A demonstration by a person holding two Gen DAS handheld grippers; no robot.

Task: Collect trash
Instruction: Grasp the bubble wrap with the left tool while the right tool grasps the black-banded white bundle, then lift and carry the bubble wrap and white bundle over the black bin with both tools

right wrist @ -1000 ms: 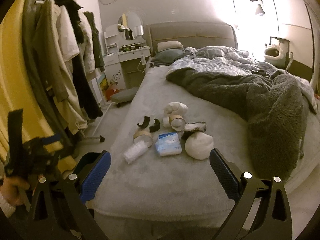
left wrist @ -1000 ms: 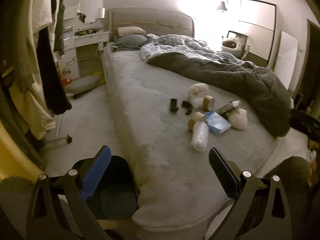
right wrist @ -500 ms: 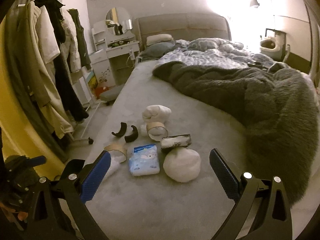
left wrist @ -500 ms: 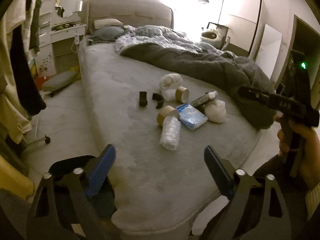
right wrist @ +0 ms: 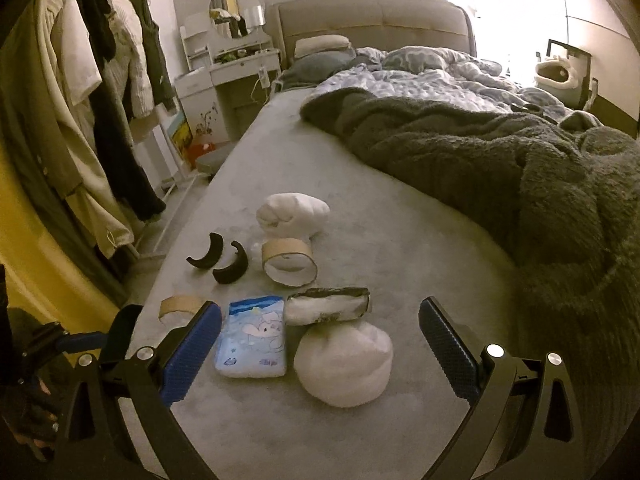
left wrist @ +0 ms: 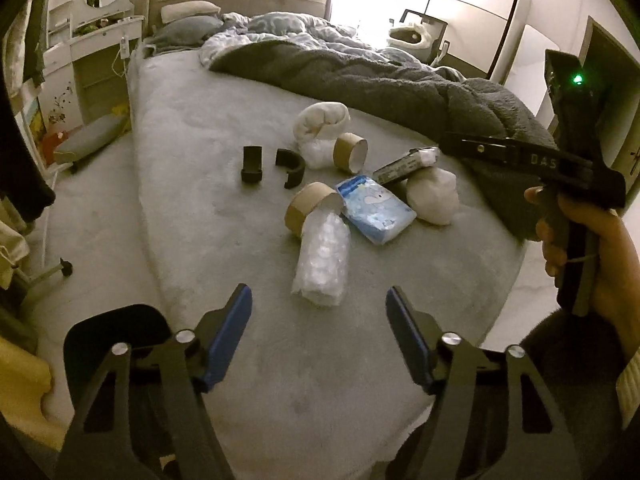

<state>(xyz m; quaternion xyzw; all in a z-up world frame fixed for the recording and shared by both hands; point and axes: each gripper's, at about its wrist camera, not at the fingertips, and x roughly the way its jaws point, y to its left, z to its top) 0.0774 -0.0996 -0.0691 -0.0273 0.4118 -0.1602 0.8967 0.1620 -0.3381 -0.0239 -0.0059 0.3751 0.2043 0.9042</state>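
Trash lay clustered on the grey bed (left wrist: 192,184) near its foot edge: a bubble-wrap roll (left wrist: 322,266), two cardboard tubes, a blue tissue pack (right wrist: 253,338) and white wads. The left gripper (left wrist: 319,312) hovered short of the roll, its fingers apart, just narrowed and empty. The right gripper (right wrist: 320,344) hung wide open over a white wad (right wrist: 344,364), gripping nothing.

Bare bed (left wrist: 224,184) surface lay open before trash pile (left wrist: 340,200); heaped grey blanket (right wrist: 500,168) blocked beyond pile.
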